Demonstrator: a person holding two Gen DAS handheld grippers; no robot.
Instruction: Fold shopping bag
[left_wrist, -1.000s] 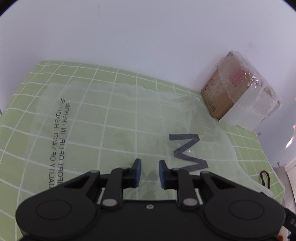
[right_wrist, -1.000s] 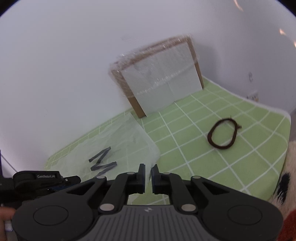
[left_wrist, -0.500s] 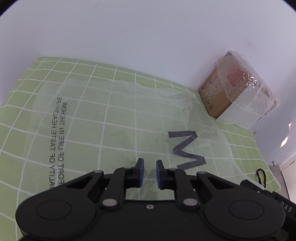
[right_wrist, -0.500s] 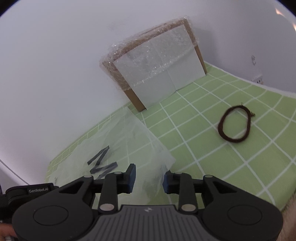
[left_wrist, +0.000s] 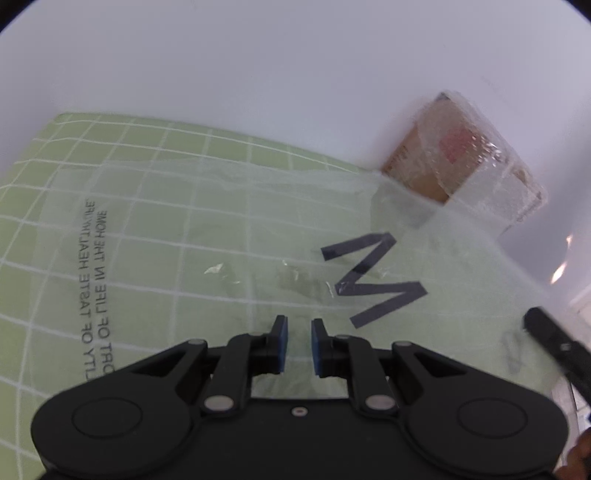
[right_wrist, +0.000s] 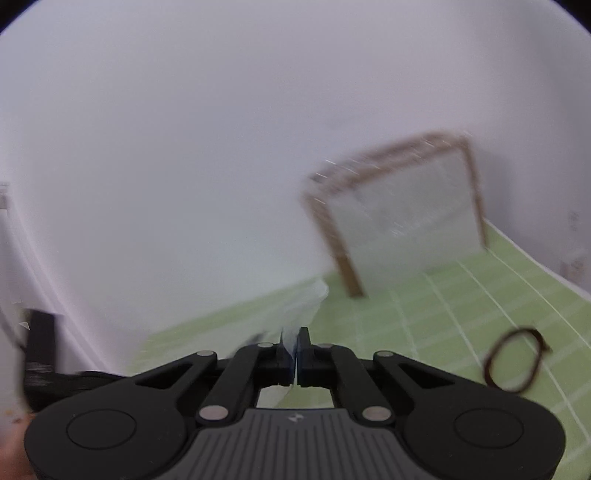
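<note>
My left gripper (left_wrist: 297, 343) hangs low over the shopping bag (left_wrist: 221, 236); its jaws stand a little apart, blue pads (left_wrist: 282, 345) facing each other with bare plastic showing in the gap; nothing held between them. The bag is thin and see-through, spread across the green gridded mat (left_wrist: 33, 177) on the worktop; mat lines read straight through it; a large dark letter M (left_wrist: 373, 280) sits just ahead and right of my left jaws, and lines of small mirrored print (left_wrist: 94, 280) run along the bag's left part. The bag's right side rises off the mat toward the lower right of the left wrist view, where part of my right gripper (left_wrist: 557, 350) shows dark at the edge.

Right wrist view is blurred; my right gripper (right_wrist: 296, 350) has its jaws pressed together on a pale strip of the bag (right_wrist: 304, 306), which stands up out of them toward the wall. Whether the strip is an edge or a corner, I cannot tell.

A cardboard box wrapped in bubble film (left_wrist: 465, 158) leans at the white wall beyond the bag's far right corner, near it; contact unclear. A dark cord loop (right_wrist: 513, 363) lies on the mat at right, well apart from the bag.
</note>
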